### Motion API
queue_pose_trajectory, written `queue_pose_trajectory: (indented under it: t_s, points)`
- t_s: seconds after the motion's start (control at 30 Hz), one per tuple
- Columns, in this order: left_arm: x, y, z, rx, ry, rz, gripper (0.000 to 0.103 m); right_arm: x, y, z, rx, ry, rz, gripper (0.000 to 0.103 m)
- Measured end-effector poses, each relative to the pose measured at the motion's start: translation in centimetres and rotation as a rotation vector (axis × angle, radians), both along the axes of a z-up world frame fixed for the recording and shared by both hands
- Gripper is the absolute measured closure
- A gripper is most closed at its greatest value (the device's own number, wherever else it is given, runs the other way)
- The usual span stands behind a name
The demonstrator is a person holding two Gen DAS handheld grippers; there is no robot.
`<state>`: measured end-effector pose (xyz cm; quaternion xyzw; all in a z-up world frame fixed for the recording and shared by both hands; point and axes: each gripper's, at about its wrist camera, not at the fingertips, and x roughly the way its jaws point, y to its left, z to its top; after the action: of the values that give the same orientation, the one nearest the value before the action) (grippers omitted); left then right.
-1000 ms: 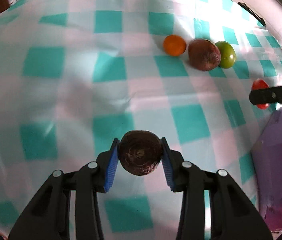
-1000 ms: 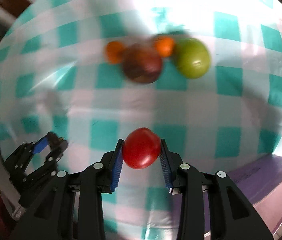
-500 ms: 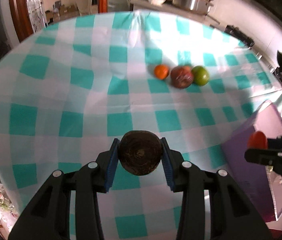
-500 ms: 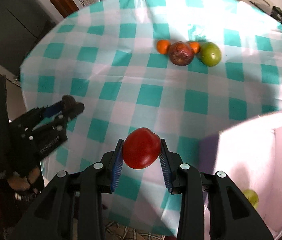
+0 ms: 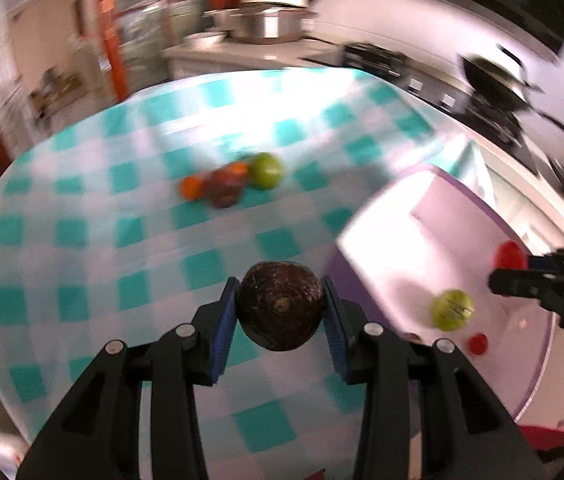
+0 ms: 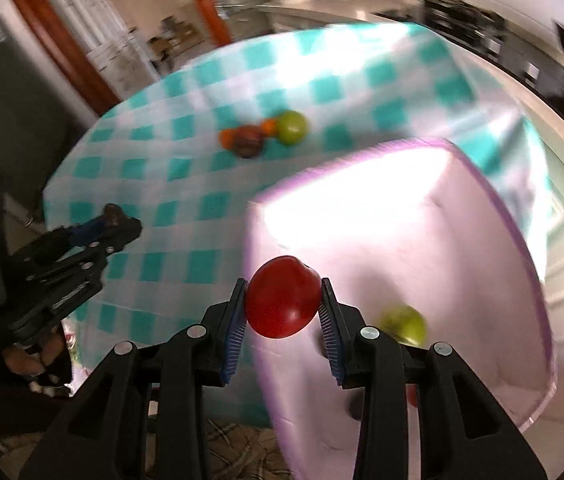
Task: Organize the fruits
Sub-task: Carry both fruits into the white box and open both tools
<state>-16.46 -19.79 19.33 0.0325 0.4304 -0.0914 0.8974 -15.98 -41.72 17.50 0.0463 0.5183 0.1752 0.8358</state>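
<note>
My left gripper (image 5: 280, 310) is shut on a dark brown round fruit (image 5: 280, 305), held above the checked cloth beside the purple bin (image 5: 382, 256). My right gripper (image 6: 284, 300) is shut on a red tomato (image 6: 283, 297), held over the near wall of the purple bin (image 6: 362, 240). A green fruit (image 6: 404, 324) lies in the bin; it also shows in the left wrist view (image 5: 450, 309) with a small red fruit (image 5: 478, 344). On the cloth lie an orange (image 5: 190, 188), a brown-red fruit (image 5: 223, 189) and a green fruit (image 5: 266, 170).
The table with the teal-and-white checked cloth (image 5: 81, 232) ends close behind the fruit cluster. A counter with pots (image 5: 269, 20) and a stove with a pan (image 5: 498, 88) stand beyond. The left gripper shows in the right wrist view (image 6: 115, 220).
Both grippers have risen and pulled back from the cloth with their fruits. The right gripper has moved over the purple bin; the left has turned toward it.
</note>
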Motion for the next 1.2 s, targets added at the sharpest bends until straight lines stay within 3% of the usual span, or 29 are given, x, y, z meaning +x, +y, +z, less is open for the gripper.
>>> queue_pose_trajectory:
  t_s: [0.2,0.5,0.77,0.97,1.2]
  points:
    - [0.0,-8.4,-1.4,0.057,0.018,-0.21,0.062,-1.0,-5.2,-3.0,-0.042,0.059,-0.084,0.068]
    - [0.3,-15.4,-5.6,0.148,0.091,-0.387,0.062,-2.0,-8.8,-6.7,-0.089,0.125,-0.12,0.068]
    - [1.0,-16.7,-9.2,0.208,0.175,-0.435,0.062,-2.1,-8.5,-9.3,-0.141,0.186,-0.082,0.068]
    - [2.0,-16.3,-11.3,0.222,0.237,-0.404,0.062,-1.9,-7.6,-10.8,-0.191,0.225,-0.043,0.068]
    - [2.1,-16.5,-12.1,0.261,0.242,-0.421,0.062,-1.7,-7.3,-11.6,-0.204,0.253,-0.048,0.066]
